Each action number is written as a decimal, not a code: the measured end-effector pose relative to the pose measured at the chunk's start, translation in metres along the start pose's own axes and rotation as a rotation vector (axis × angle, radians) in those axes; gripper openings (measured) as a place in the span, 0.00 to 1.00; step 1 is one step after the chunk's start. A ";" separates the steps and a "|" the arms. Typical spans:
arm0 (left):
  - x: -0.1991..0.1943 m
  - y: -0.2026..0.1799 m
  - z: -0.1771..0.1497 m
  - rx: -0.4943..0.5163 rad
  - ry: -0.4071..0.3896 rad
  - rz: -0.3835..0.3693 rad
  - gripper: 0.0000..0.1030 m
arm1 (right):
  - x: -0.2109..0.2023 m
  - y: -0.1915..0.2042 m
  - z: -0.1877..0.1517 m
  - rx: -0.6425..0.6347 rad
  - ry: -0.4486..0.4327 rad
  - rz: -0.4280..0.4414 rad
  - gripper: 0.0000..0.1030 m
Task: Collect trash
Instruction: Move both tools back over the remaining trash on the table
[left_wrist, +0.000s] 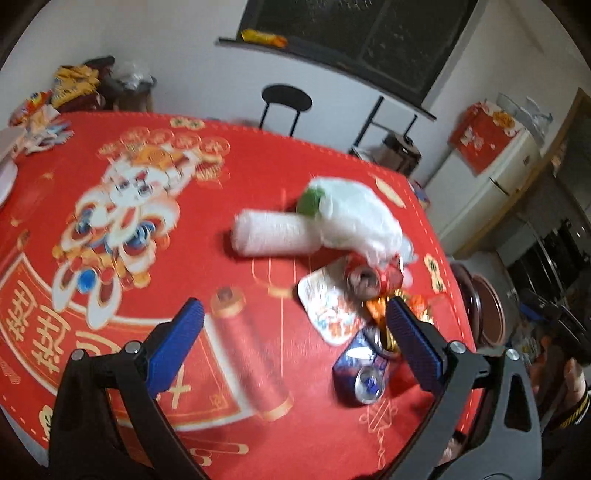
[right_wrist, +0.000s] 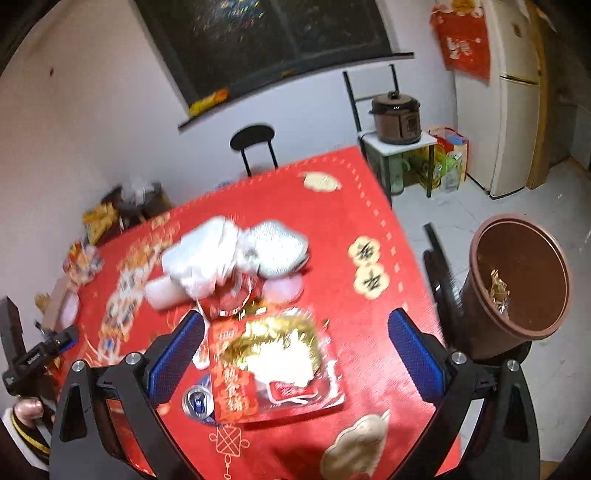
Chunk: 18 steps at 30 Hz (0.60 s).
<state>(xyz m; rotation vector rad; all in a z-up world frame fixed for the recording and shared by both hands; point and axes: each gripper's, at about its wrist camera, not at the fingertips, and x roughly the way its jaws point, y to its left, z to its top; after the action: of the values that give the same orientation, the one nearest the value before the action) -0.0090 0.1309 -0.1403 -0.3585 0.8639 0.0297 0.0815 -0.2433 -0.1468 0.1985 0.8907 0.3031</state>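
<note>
Red festive tablecloth (right_wrist: 332, 206) lay bare toward its far edge. Both left gripper (left_wrist: 295, 328) and right gripper (right_wrist: 295, 336) hovered spread, empty, over near-centre trash: crushed cans (left_wrist: 364, 369), food tray (right_wrist: 277, 365) bearing blurred Chinese writing. Brown bin (right_wrist: 517, 280) stood right, off-table.

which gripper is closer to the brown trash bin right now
Right. The right gripper hovers open over the food tray, with the brown trash bin just beyond its right finger. The left gripper is farther across the table, over the cans.
</note>
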 end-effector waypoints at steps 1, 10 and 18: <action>0.004 0.001 -0.004 0.005 0.020 -0.014 0.94 | 0.002 0.000 -0.002 -0.001 0.014 -0.014 0.95; 0.045 -0.017 -0.021 0.080 0.120 -0.125 0.94 | 0.024 -0.011 -0.035 0.126 0.097 -0.056 0.95; 0.075 -0.043 -0.038 0.132 0.202 -0.151 0.86 | 0.055 -0.034 -0.045 0.128 0.139 -0.049 0.68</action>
<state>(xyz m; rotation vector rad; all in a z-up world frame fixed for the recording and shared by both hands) 0.0187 0.0693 -0.2061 -0.3054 1.0307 -0.2058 0.0847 -0.2543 -0.2251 0.2758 1.0525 0.2166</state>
